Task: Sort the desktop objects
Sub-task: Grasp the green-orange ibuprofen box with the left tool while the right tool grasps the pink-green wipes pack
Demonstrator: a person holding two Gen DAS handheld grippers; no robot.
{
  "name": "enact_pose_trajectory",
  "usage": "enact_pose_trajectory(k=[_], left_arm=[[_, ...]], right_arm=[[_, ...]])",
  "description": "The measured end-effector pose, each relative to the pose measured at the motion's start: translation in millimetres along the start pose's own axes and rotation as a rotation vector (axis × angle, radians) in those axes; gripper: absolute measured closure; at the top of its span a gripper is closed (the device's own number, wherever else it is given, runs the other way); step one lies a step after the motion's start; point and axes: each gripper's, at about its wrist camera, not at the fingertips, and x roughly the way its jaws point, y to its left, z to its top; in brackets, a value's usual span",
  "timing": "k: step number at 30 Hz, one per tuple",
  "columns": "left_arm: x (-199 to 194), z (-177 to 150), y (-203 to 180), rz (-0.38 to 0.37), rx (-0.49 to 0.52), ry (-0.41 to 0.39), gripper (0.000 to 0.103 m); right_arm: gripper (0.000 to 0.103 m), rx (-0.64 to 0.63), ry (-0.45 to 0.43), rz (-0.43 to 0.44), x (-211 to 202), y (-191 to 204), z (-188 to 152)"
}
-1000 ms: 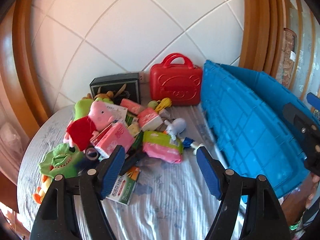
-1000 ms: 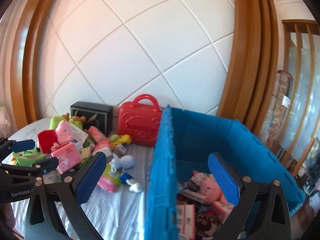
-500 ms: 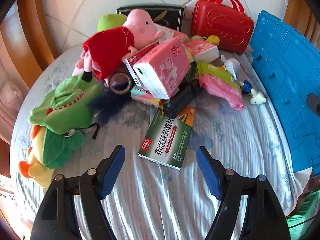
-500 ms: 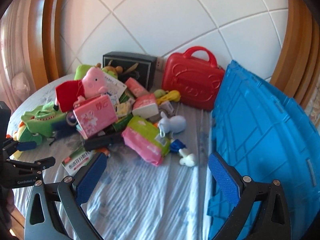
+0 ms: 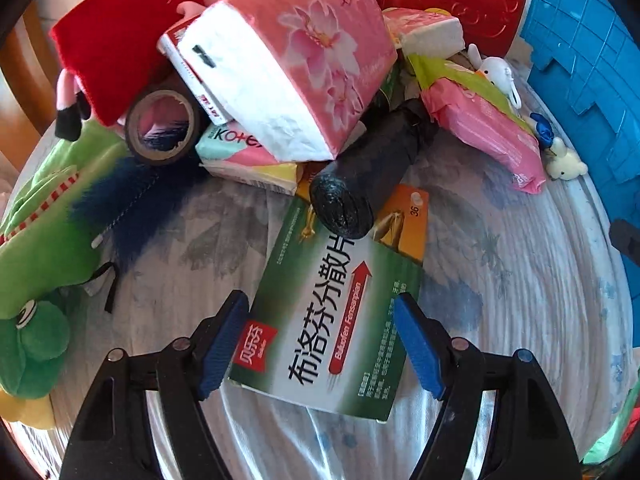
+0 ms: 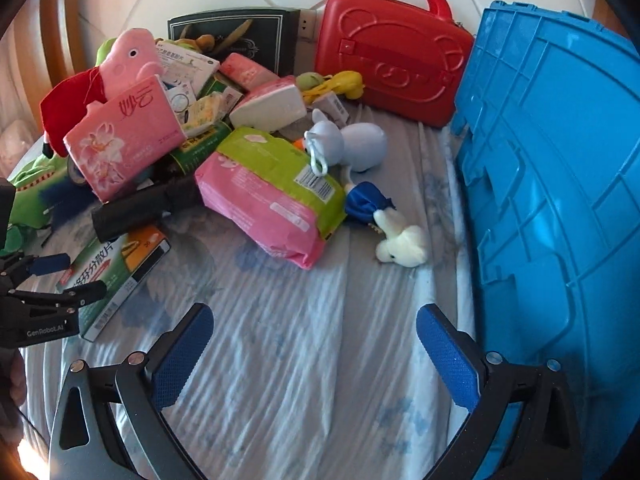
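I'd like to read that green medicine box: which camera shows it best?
The left wrist view: the green medicine box fills the middle, printed face up, between the opening left gripper pads. The right wrist view shows only a slanted part at its left edge.

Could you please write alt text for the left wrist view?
The left claw, jaws opening, straddles a green medicine box on a pale tablecloth. Behind it lie a black roll, pink tissue pack, tape roll, green plush and blue crate.

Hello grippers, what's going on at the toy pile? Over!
Left gripper opening, astride green medicine box, not gripping. Right gripper open, empty. Black roll lies on box's far end.
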Motion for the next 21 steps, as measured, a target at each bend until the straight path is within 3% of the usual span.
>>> enact_pose_trajectory(k=[4, 7, 9, 13, 15, 21], left_arm=[[9.6, 8.0, 0.6, -0.045, -0.019, 0.0, 0.016], [11.3, 8.9, 3.2, -0.069, -0.06, 0.034, 0.016], [6.3, 3.7, -3.0, -0.08, -0.027, 0.048, 0.016], [17.9, 0.5, -22.1, -0.006, 0.068, 0.062, 0.013], [29.9, 5.2, -23.0, 0.004, 0.04, 0.074, 0.005], [34.8, 11.1, -22.6, 0.022, -0.015, 0.024, 0.002]], right_arm=[[0.0, -0.034, 0.01, 0.01, 24.2, 10.9, 9.2], [0.0, -0.069, 0.016, 0.025, 42.2, 25.0, 15.3], [0.0, -0.101, 0.015, 0.023, 50.1, 33.9, 17.3], [0.0, -0.172, 0.002, 0.0, 64.4, 49.5, 19.8], [0.0, -0.205, -0.012, -0.022, 72.3, 56.8, 24.3], [0.0, -0.259, -0.075, -0.056, 101.5, 69.8, 42.8]])
